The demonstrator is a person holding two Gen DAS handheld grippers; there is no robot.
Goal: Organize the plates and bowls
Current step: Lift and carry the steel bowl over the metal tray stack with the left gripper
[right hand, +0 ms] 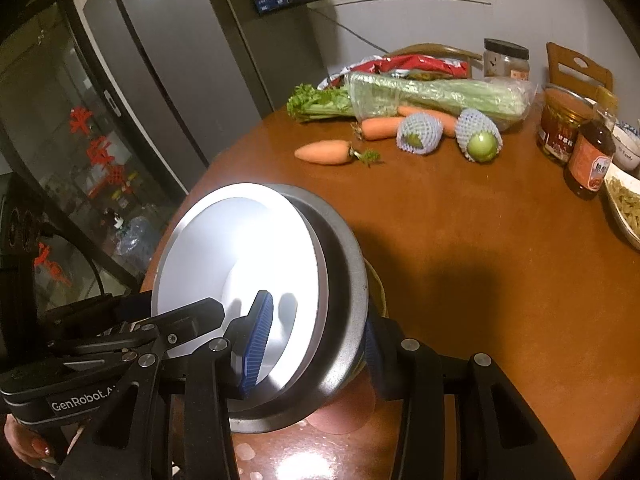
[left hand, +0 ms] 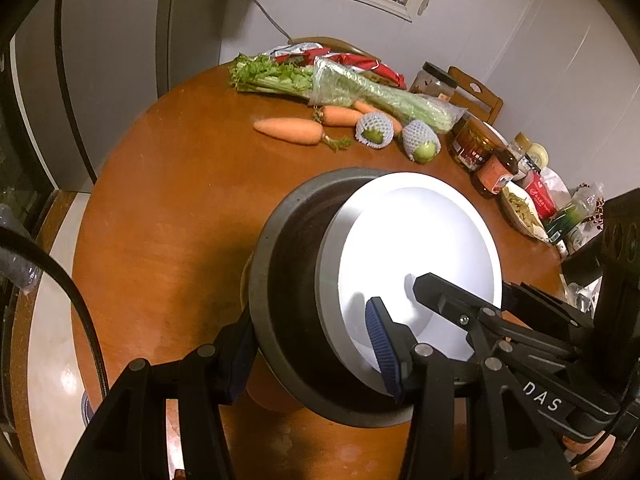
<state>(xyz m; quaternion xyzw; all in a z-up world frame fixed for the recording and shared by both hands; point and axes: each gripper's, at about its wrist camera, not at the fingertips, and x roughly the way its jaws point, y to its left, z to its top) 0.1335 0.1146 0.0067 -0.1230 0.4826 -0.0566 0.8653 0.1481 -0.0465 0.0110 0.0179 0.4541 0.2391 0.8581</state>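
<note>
Round wooden bench (left hand: 168, 200), veggies at back | both grippers clamp the stack's opposite rims: left gripper (left hand: 312, 356), right gripper (right hand: 316, 344); white plate (left hand: 420, 248) in grey bowl (left hand: 288, 280), tilted just above the bench | risk: plate slides out if tilt grows

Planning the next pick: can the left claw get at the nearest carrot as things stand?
Probably not yet. The left claw is clamped on the stacked dark bowl and white plate. The table toward the carrot is otherwise bare.
</note>
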